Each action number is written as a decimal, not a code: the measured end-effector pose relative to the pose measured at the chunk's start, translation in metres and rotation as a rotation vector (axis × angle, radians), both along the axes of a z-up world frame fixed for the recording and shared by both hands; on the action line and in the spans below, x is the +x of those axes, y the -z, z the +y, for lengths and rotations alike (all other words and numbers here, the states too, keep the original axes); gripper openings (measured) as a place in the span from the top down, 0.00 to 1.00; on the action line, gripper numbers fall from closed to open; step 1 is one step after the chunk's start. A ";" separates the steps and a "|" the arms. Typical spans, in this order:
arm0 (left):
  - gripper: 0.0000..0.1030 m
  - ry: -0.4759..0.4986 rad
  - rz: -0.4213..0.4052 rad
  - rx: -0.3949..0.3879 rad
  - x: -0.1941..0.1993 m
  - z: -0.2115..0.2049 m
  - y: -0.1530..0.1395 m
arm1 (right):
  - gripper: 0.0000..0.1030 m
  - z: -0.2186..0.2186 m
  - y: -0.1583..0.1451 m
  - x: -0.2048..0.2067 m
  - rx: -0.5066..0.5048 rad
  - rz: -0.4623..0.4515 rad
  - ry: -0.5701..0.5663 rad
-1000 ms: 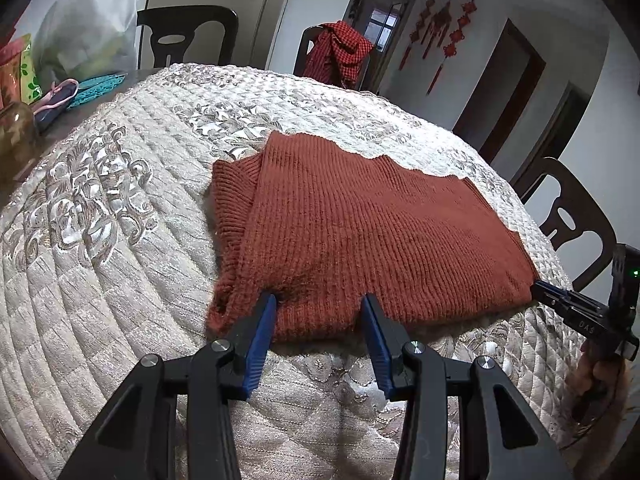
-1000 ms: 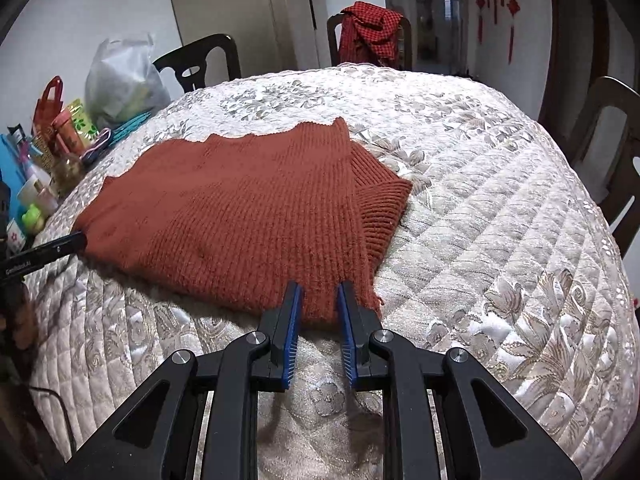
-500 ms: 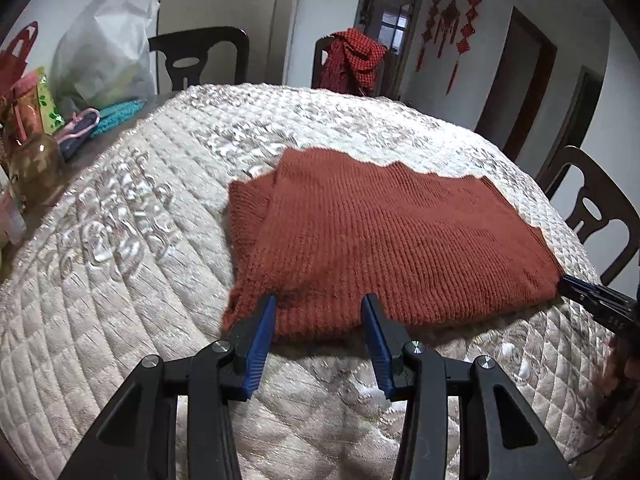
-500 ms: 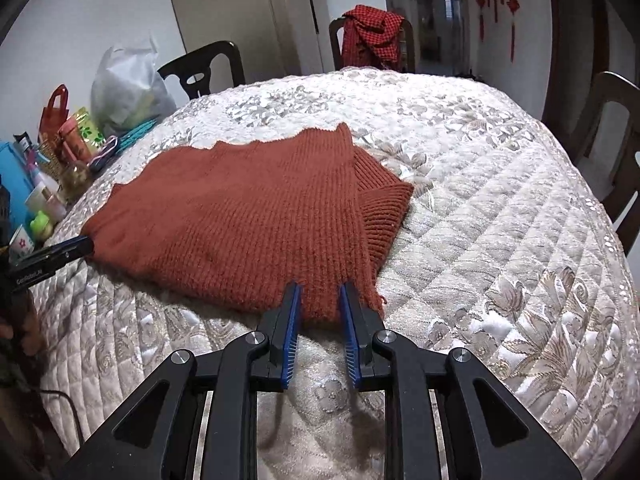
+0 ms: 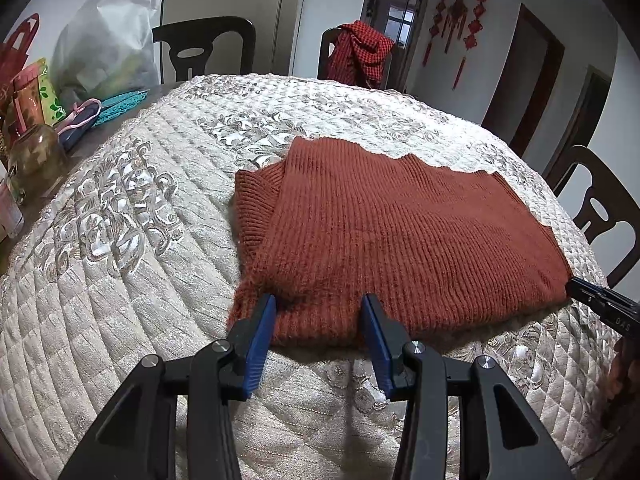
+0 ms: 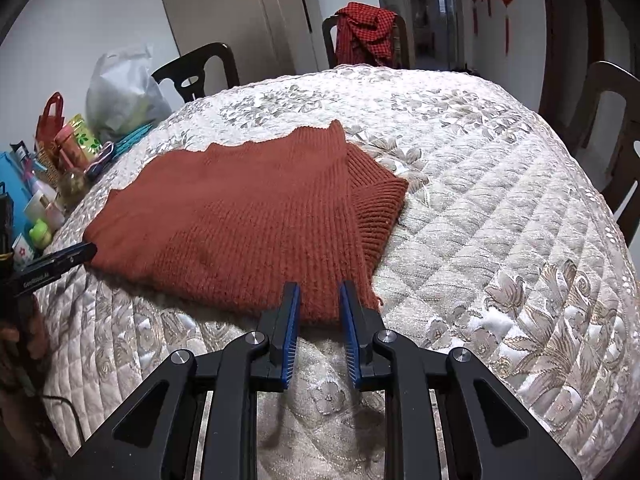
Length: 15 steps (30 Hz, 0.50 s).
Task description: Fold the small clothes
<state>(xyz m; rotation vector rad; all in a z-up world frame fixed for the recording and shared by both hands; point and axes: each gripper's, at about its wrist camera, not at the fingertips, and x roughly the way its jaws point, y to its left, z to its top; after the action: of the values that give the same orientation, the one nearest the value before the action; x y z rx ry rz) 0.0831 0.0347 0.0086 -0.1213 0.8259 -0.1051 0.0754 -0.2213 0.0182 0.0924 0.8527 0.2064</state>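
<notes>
A rust-red knitted sweater (image 5: 400, 232) lies folded flat on the quilted cream table cover (image 5: 120, 240); it also shows in the right wrist view (image 6: 248, 224). My left gripper (image 5: 319, 312) is open, its blue pads either side of the sweater's near left edge, nothing held. My right gripper (image 6: 319, 300) is open with a narrower gap, at the sweater's near right corner. The right gripper's tip shows in the left wrist view (image 5: 600, 304) at the sweater's right edge. The left gripper's tip shows in the right wrist view (image 6: 60, 260) at the left edge.
Bags, a jar and small bottles (image 5: 36, 128) crowd the table's left side. Dark wooden chairs (image 5: 204, 48) stand around the table; one carries a red checked cloth (image 5: 360, 56). Another chair (image 6: 616, 128) is at the right.
Both grippers have pulled back and risen slightly from the sweater's near edge. The right gripper has opened a little wider. The sweater has not moved.
</notes>
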 end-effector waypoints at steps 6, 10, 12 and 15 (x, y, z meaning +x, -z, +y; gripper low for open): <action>0.55 -0.003 -0.002 0.003 -0.003 0.000 0.000 | 0.78 -0.003 -0.002 -0.004 0.022 0.001 -0.004; 0.55 -0.011 -0.002 -0.005 -0.014 0.002 0.000 | 0.62 -0.007 -0.002 -0.017 0.080 0.010 -0.026; 0.54 -0.019 0.012 -0.028 -0.022 0.005 0.003 | 0.62 -0.009 0.000 -0.023 0.102 0.023 -0.025; 0.51 -0.029 -0.010 -0.063 -0.038 0.013 0.008 | 0.61 -0.014 0.007 -0.032 0.144 0.045 -0.020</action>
<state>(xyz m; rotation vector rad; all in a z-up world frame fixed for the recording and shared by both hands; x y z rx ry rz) 0.0449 0.0474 0.0009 -0.1920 0.8110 -0.1042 0.0439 -0.2354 0.0108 0.2236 0.8828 0.2854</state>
